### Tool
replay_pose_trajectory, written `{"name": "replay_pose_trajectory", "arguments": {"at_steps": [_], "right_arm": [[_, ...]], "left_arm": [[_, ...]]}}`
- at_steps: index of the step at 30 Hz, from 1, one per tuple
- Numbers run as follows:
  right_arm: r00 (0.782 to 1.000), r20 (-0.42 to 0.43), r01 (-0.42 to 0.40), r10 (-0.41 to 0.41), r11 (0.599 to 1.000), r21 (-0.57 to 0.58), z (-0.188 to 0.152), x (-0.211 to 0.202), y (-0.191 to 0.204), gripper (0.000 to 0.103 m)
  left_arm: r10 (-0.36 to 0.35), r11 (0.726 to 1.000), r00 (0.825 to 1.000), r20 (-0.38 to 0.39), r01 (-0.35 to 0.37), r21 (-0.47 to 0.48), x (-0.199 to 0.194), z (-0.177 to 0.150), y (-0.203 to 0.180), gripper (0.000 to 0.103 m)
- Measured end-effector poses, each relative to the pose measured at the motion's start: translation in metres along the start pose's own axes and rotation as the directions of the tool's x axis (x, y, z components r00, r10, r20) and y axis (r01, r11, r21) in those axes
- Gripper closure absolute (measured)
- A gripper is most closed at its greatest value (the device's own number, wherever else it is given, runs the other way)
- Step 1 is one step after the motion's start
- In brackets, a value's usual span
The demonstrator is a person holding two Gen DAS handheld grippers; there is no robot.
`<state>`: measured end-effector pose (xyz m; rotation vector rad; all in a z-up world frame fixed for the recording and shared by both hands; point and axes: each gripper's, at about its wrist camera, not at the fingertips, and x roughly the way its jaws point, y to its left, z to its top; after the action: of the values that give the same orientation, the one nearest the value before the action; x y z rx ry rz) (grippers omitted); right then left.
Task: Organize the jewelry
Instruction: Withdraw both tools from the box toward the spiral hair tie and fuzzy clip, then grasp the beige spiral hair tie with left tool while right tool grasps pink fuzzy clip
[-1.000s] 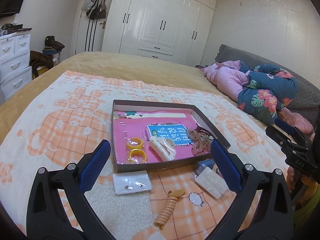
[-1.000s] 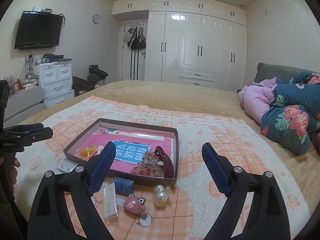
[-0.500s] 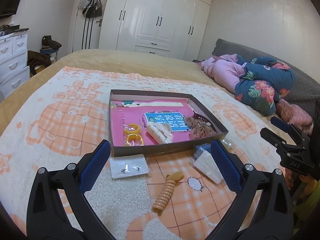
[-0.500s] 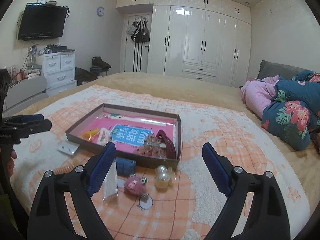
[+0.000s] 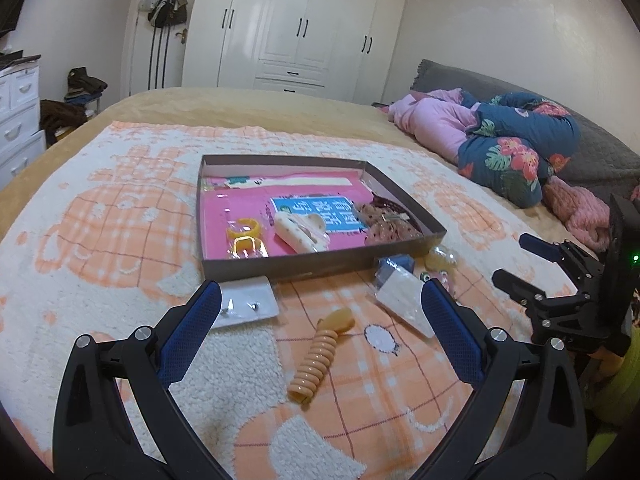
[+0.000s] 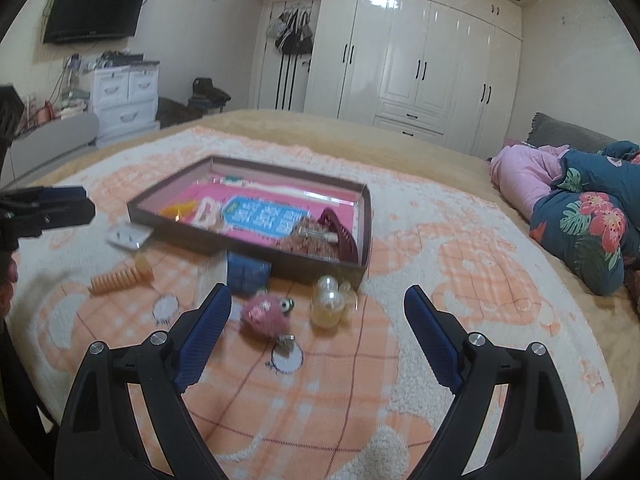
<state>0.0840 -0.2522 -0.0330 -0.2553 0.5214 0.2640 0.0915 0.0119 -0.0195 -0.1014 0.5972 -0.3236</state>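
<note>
A shallow brown tray (image 5: 320, 258) (image 6: 256, 246) with a pink floor lies on the blanket; it holds yellow rings (image 5: 244, 232), a cream hair claw (image 5: 300, 232), a dotted hair piece (image 5: 384, 220) and a maroon claw (image 6: 340, 232). In front of it lie a peach spiral hair tie (image 5: 320, 356) (image 6: 120, 278), an earring card (image 5: 246, 308), a clear packet (image 5: 404, 308), a blue box (image 6: 248, 274), a pink plush clip (image 6: 266, 316) and pearl beads (image 6: 330, 302). My left gripper (image 5: 316, 328) is open over the spiral tie. My right gripper (image 6: 318, 334) is open, with the plush clip and pearls between its fingers.
The orange-and-white blanket (image 5: 100, 240) covers a bed. Pink and floral bedding (image 5: 500, 140) is piled at the right. White wardrobes (image 6: 420, 52) stand behind, drawers (image 6: 124, 96) and a wall TV (image 6: 94, 8) at the left.
Both grippers have moved forward and lower toward the loose items in front of the tray. Both stay open and empty.
</note>
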Motion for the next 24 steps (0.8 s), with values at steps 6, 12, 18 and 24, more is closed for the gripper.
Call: {"name": "replay_pose_trajectory", "arguments": {"at_steps": [6, 12, 18, 24], "right_arm": [[0.999, -0.047, 0.0, -0.001, 1.0, -0.012, -0.009, 0.013, 0.0, 0.017], [0.996, -0.086, -0.017, 0.016, 1.0, -0.004, -0.013, 0.026, 0.0, 0.017], [0.991, -0.122, -0.051, 0.055, 0.998, 0.039, -0.012, 0.039, -0.001, 0.017], [0.985, -0.146, -0.082, 0.092, 0.994, 0.073, -0.008, 0.049, -0.002, 0.018]], "left_arm": [[-0.02, 1.0, 0.999, -0.044, 0.02, 0.002, 0.008, -0.01, 0.0, 0.011], [-0.037, 0.999, 0.996, -0.085, 0.039, 0.014, 0.016, -0.018, -0.002, 0.011], [-0.061, 0.998, 0.99, -0.131, 0.064, 0.02, 0.028, -0.026, -0.003, 0.014], [-0.076, 0.996, 0.983, -0.164, 0.082, 0.028, 0.037, -0.031, -0.005, 0.029]]}}
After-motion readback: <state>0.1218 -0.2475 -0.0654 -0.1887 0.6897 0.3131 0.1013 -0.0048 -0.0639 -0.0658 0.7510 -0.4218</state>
